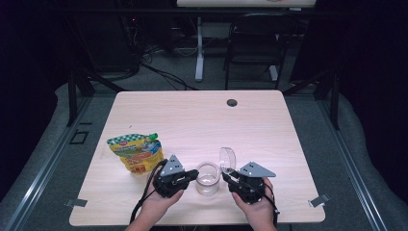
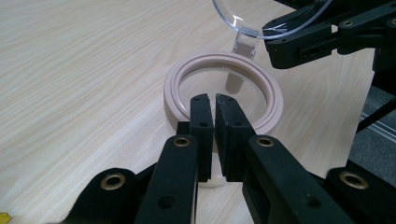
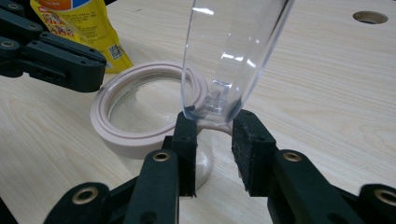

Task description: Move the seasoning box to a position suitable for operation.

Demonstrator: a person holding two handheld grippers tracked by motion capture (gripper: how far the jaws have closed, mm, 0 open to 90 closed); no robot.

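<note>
From the high view, a clear jar [image 1: 208, 177] stands near the table's [image 1: 192, 115] front edge between the left gripper [image 1: 191, 175] and the right gripper [image 1: 227, 176], its hinged clear lid [image 1: 227, 158] swung up; a yellow pouch [image 1: 136, 152] lies to the left. In the left gripper view, the jaws pinch the jar's pinkish rim [image 2: 173, 88]. In the right gripper view, the jaws straddle the lid [image 3: 233, 51] at its hinge, gap visible, not clamped. The jar looks light, rigid and slick; best held by the rim
</note>
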